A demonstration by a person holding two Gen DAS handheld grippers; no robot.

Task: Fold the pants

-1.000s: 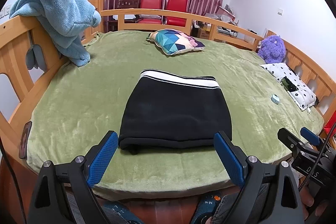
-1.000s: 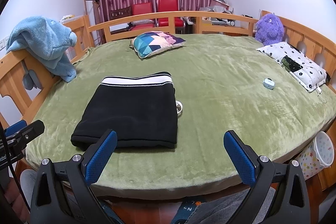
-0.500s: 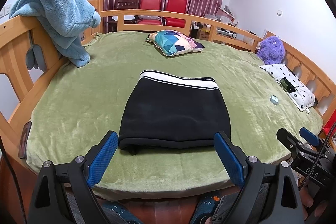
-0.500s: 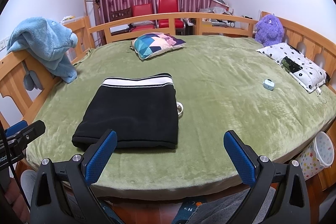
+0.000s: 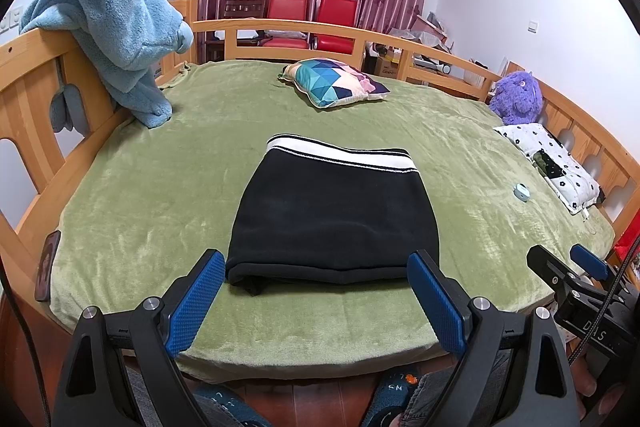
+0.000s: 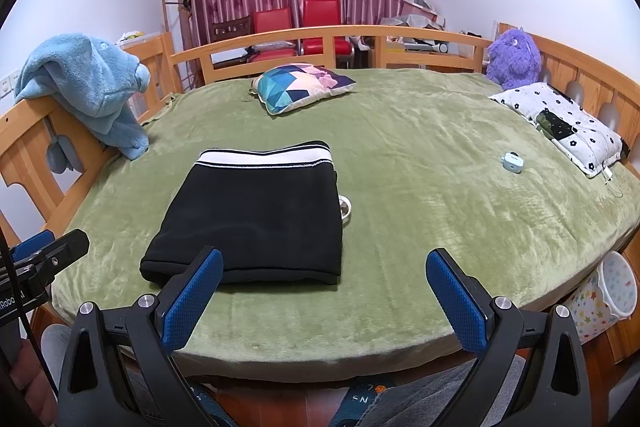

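Note:
The black pants (image 5: 332, 215) with a white striped waistband lie folded into a flat rectangle on the green bed cover (image 5: 152, 187), waistband on the far side. In the right wrist view the pants (image 6: 256, 215) sit left of centre. My left gripper (image 5: 316, 301) hangs open over the bed's near edge, just short of the folded hem, with nothing between its blue pads. My right gripper (image 6: 324, 301) is open too and empty, level with the pants' near right corner. Each gripper shows at the side of the other's view.
A blue towel (image 5: 120, 31) drapes over the wooden rail at left. A patterned cushion (image 5: 336, 87), a purple plush toy (image 5: 516, 99), a floral pillow (image 5: 556, 163) and a small blue case (image 5: 521, 192) lie on the bed. A small ring-shaped object (image 6: 345, 209) peeks out beside the pants.

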